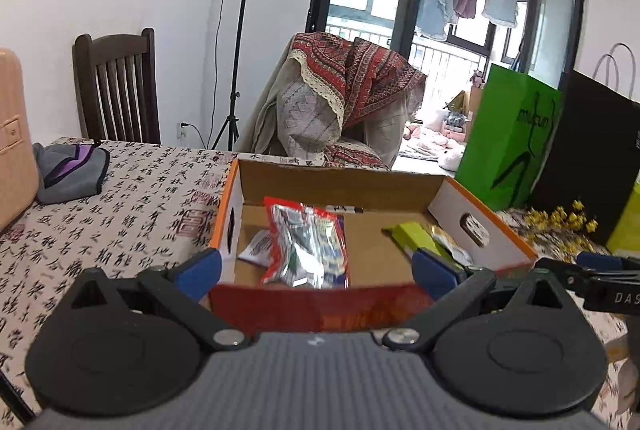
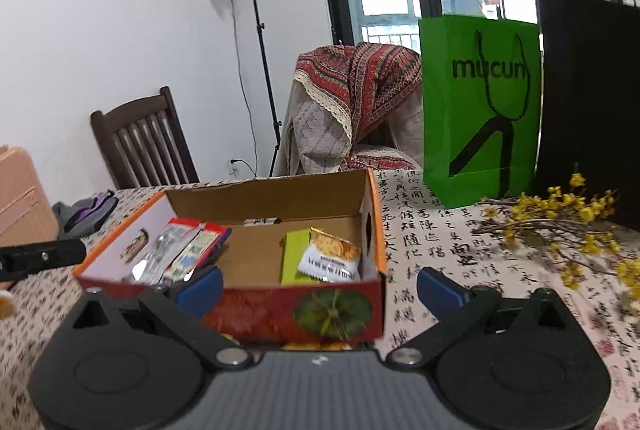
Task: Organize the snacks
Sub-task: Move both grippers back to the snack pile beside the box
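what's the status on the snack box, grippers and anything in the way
Left gripper and right gripper open, empty. Snack packets inside cardboard box. Nothing blocking box.

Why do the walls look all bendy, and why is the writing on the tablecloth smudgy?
Left wrist view: the fisheye lens curves the balcony door frame, and the tablecloth characters smear with motion blur. Right wrist view: the box front looks soft, while the green bag stays sharp.

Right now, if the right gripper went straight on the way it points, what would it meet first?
Most likely the near red wall of the cardboard box, which lies just ahead between the open fingers of the right gripper. Depth is unclear, so it might instead clear the rim and reach the white snack packet inside.
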`<action>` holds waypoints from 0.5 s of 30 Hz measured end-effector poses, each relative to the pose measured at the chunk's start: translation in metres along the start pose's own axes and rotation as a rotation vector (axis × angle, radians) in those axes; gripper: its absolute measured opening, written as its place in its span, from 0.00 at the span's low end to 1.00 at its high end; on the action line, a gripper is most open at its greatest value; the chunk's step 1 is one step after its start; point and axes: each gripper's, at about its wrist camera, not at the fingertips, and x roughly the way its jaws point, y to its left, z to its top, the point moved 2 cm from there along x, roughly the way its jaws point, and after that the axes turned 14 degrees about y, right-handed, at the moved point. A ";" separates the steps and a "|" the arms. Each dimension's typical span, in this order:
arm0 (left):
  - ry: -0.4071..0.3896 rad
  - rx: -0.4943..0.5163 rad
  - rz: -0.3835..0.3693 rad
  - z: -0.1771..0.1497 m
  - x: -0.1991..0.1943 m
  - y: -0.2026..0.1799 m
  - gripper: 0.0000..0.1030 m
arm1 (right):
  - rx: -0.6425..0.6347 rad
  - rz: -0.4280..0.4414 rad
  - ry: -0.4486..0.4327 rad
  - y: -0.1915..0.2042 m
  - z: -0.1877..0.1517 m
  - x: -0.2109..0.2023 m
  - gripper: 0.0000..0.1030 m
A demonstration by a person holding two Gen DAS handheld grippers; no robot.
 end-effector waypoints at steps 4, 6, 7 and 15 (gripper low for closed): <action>0.014 -0.005 -0.002 -0.021 -0.012 0.004 1.00 | -0.027 -0.023 0.000 0.000 -0.021 -0.019 1.00; 0.012 -0.008 -0.001 -0.034 -0.015 0.006 1.00 | -0.033 -0.028 0.003 -0.001 -0.031 -0.026 1.00; 0.012 -0.013 0.002 -0.038 -0.015 0.008 1.00 | -0.038 -0.028 0.003 -0.003 -0.036 -0.029 1.00; 0.006 -0.011 -0.007 -0.060 -0.005 0.016 1.00 | 0.036 -0.092 0.034 -0.042 -0.062 -0.030 1.00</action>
